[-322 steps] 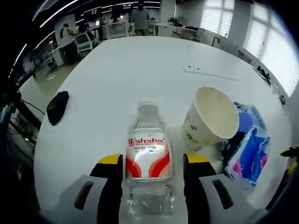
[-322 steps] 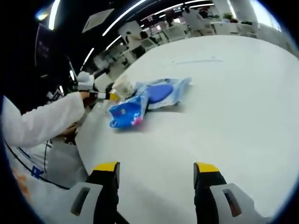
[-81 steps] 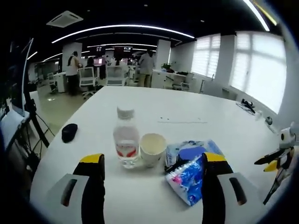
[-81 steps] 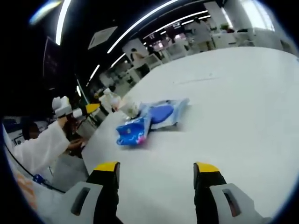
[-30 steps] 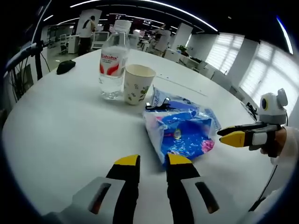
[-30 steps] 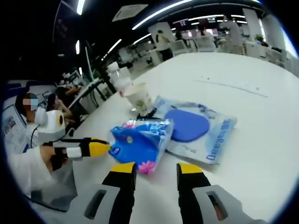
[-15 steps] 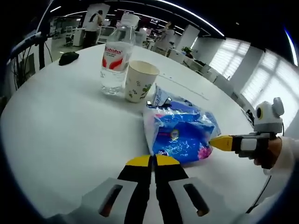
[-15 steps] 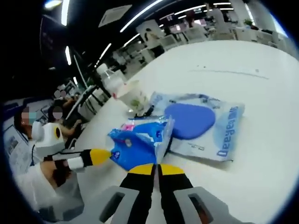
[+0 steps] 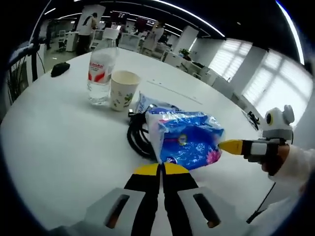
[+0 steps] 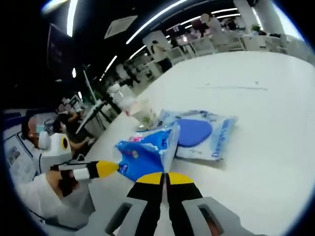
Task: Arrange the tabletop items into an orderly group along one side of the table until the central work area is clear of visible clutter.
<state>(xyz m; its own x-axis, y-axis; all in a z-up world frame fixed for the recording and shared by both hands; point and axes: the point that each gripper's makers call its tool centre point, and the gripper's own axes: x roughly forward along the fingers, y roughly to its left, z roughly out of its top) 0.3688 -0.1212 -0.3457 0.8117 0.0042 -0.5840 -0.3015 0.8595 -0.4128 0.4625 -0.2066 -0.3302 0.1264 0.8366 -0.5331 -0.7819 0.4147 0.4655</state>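
Left hand-held gripper: black jaws, yellow tips, grey housings. Right hand-held gripper same. White sleeve.

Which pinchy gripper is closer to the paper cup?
Hard to call; both are about equally far. The left gripper and right gripper are each shut at opposite edges of the blue packet, with the paper cup well beyond it by the water bottle.

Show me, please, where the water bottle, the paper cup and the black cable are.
water bottle (image 9: 100, 73), left gripper view, on its red and white label.
paper cup (image 9: 121, 93), left gripper view, on its printed side wall.
black cable (image 9: 135, 140), left gripper view, on the loop beside the blue packet.
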